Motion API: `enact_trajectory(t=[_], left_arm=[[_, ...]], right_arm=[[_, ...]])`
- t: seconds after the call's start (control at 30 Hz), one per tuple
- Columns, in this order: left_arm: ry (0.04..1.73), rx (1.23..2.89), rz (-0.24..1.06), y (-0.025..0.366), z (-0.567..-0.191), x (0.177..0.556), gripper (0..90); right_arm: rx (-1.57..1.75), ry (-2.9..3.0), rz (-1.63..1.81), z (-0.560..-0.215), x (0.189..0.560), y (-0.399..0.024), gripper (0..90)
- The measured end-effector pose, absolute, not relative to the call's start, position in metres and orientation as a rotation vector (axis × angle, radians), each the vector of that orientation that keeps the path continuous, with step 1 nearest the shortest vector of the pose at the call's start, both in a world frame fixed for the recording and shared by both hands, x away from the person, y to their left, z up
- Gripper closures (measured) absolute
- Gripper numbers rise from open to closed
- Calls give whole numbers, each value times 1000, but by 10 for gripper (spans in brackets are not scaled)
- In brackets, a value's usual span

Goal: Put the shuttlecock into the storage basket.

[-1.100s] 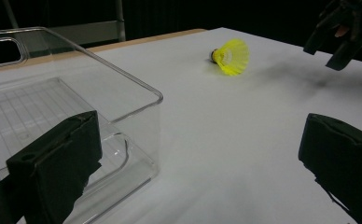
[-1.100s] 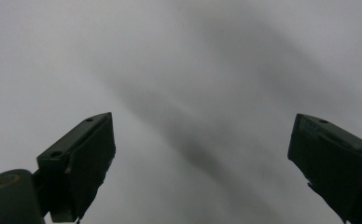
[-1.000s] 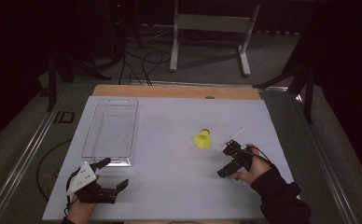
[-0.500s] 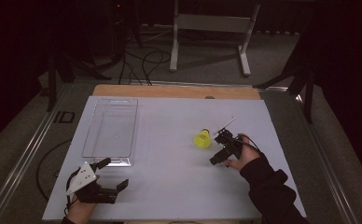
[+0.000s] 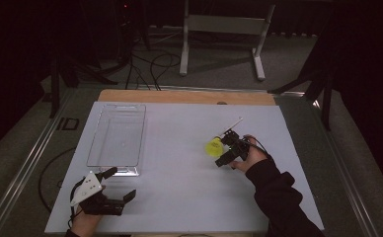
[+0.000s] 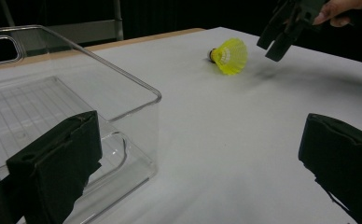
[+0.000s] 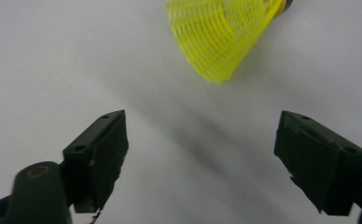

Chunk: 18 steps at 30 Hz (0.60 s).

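Right hand-held gripper (image 5: 222, 150) just short of the yellow shuttlecock (image 5: 212, 146), jaws wide though just narrowing, nothing between them.

The high view looks forward and down over the whole white table (image 5: 179, 197); the left gripper view sits low at the near left, facing across it; the right gripper view hangs close above the yellow shuttlecock (image 7: 221, 32); all three views share that shuttlecock.

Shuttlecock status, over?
Right gripper open beside shuttlecock, jaws just closing, nothing between them. Left gripper open, idle by clear bin. Path clear.
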<state>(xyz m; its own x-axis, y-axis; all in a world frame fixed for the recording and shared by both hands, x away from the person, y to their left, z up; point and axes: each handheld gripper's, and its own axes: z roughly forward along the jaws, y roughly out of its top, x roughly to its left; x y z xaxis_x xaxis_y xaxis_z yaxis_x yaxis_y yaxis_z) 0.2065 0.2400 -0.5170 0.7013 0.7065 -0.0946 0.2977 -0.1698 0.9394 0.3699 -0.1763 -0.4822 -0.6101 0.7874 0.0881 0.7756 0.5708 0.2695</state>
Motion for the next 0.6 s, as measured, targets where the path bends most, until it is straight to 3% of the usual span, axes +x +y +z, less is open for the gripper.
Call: enact_trajectory(t=[0.33, 0.6], left_arm=[[801, 1758, 438, 240, -517, 207, 2], [798, 1761, 434, 239, -518, 207, 2]], right_arm=[[1435, 2690, 392, -484, 390, -166, 174], [1492, 2641, 376, -492, 403, -164, 233]])
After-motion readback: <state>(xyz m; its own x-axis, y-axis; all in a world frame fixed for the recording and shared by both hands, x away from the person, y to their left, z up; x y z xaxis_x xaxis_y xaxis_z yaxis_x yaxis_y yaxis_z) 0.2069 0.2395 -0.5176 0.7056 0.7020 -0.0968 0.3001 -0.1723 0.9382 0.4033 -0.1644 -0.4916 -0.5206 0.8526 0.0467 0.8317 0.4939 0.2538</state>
